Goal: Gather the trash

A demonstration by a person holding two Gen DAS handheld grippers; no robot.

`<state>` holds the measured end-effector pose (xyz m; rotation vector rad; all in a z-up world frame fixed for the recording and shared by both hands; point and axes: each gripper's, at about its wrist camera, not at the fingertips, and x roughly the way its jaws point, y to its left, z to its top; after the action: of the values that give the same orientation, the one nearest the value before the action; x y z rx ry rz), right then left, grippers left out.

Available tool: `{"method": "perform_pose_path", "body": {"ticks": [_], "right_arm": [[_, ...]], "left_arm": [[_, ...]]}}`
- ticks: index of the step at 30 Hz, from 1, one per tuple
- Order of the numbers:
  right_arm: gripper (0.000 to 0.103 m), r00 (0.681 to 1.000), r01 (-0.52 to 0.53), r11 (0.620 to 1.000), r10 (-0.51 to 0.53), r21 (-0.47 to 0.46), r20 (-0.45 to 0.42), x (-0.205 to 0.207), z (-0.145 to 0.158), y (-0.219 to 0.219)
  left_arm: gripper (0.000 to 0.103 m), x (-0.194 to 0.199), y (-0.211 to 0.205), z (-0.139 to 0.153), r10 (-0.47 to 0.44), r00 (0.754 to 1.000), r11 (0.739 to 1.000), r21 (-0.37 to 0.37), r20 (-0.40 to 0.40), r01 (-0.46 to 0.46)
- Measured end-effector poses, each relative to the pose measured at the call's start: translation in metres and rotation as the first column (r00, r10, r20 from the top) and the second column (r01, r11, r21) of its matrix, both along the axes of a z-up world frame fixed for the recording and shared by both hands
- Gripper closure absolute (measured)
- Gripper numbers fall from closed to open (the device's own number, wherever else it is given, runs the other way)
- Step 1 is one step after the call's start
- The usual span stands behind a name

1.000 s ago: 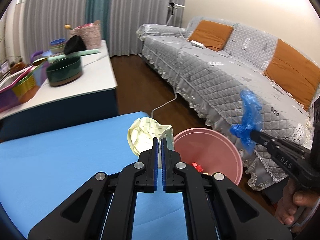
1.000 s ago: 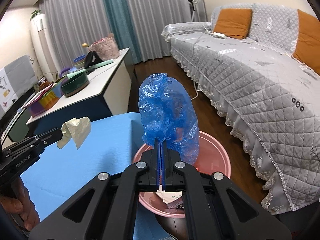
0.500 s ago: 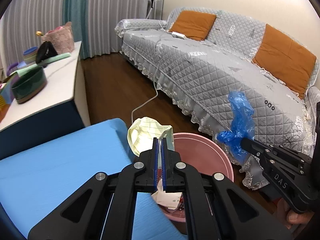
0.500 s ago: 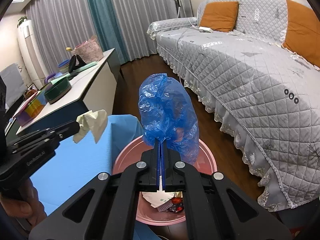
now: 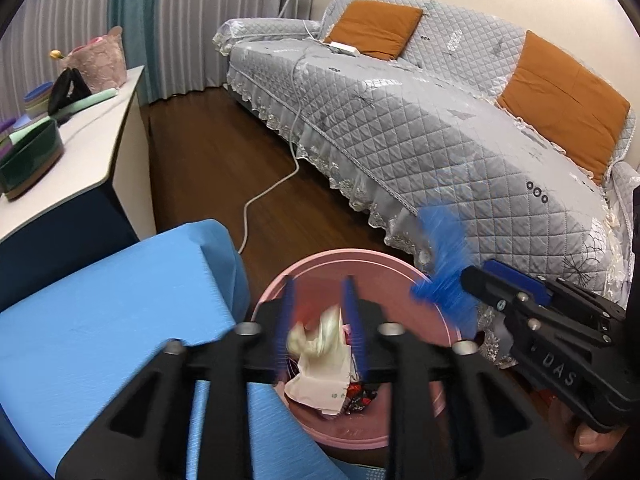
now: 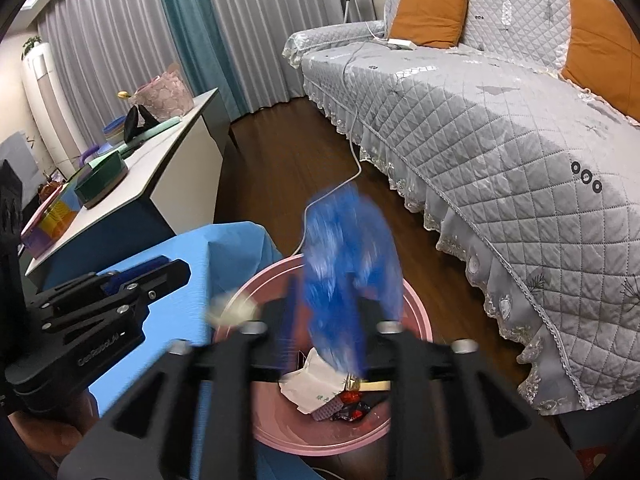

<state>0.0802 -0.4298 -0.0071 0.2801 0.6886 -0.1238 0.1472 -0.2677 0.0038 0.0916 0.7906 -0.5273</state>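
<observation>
My left gripper (image 5: 319, 280) hangs over the pink bin (image 5: 332, 256), its jaws opening. A crumpled pale yellow paper (image 5: 316, 336) is loose between the blue pads, blurred, dropping onto the wrappers and paper inside. My right gripper (image 6: 326, 292) is over the same pink bin (image 6: 416, 312), and its jaws are opening too. The blue plastic bag (image 6: 348, 276) is smeared with motion between its fingers, and the pads no longer pinch it. In the left wrist view the right gripper (image 5: 476, 276) comes in from the right beside the blue bag (image 5: 444, 264).
A table under a blue cloth (image 5: 100, 300) touches the bin's left side. A grey quilted sofa (image 5: 440, 140) with orange cushions runs along the right. A white cabinet (image 5: 80, 148) with bowls and a basket stands at left. A white cable (image 5: 272, 188) lies on the wooden floor.
Both grippers were shut, the left on the yellow paper and the right on the blue bag. Both have spread their jaws, and the paper and bag are falling toward the bin. The left gripper moved over it.
</observation>
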Motion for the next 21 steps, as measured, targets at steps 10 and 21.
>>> {"method": "perform_pose_path", "body": {"ticks": [10,21], "right_arm": [[0.039,1.000,0.017,1.000,-0.017,-0.016,0.014,-0.005,0.006,0.003],[0.017,0.993,-0.045,0.997,0.051,-0.058,0.103,-0.034,0.033,0.042]], "left_arm": [[0.069,-0.012,0.030,0.021,0.056,0.998,0.998,-0.021,0.021,-0.056],[0.046,-0.058,0.095,0.059,0.139,0.987,0.988,-0.073,0.082,-0.133]]}}
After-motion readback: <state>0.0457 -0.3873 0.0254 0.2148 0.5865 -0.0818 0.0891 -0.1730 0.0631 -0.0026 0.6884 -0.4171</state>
